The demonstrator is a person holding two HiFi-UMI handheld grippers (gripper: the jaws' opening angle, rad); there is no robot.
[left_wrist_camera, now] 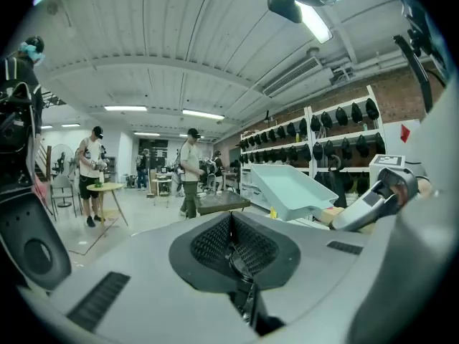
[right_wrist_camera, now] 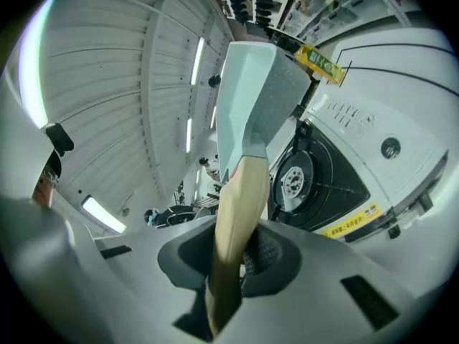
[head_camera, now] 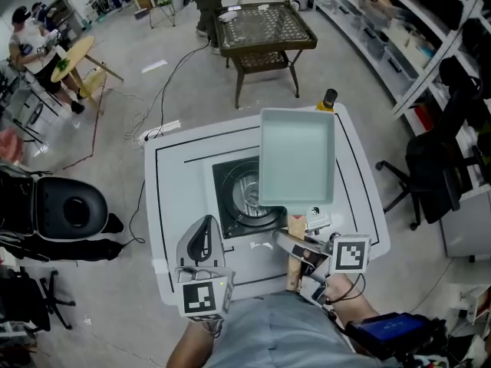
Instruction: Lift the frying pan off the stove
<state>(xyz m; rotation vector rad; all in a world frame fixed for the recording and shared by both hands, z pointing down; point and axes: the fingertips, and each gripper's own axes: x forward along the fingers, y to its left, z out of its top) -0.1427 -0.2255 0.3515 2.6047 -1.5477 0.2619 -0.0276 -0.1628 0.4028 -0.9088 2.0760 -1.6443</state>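
**Frying pan held clear of the stove, right tool on the handle**

We see the right tool (head_camera: 295,245) pinching the wooden handle (head_camera: 294,273) of the rectangular pale-green frying pan (head_camera: 298,159). In the right gripper view the handle (right_wrist_camera: 237,213) runs up between the jaws, which press on it from both sides.

The pan sits just right of centre in the head view, above the right side of the black stove (head_camera: 239,196), whose round burner shows bare beside it. In the left gripper view the pan (left_wrist_camera: 290,190) hangs tilted at centre right, off the white bench (head_camera: 173,190).

The left tool (head_camera: 204,228) sits at lower left of the bench. Its jaws are pressed together with nothing between them (left_wrist_camera: 231,246).

A yellow-labelled bottle (head_camera: 328,98) stands at the bench's upper right corner, behind the pan.
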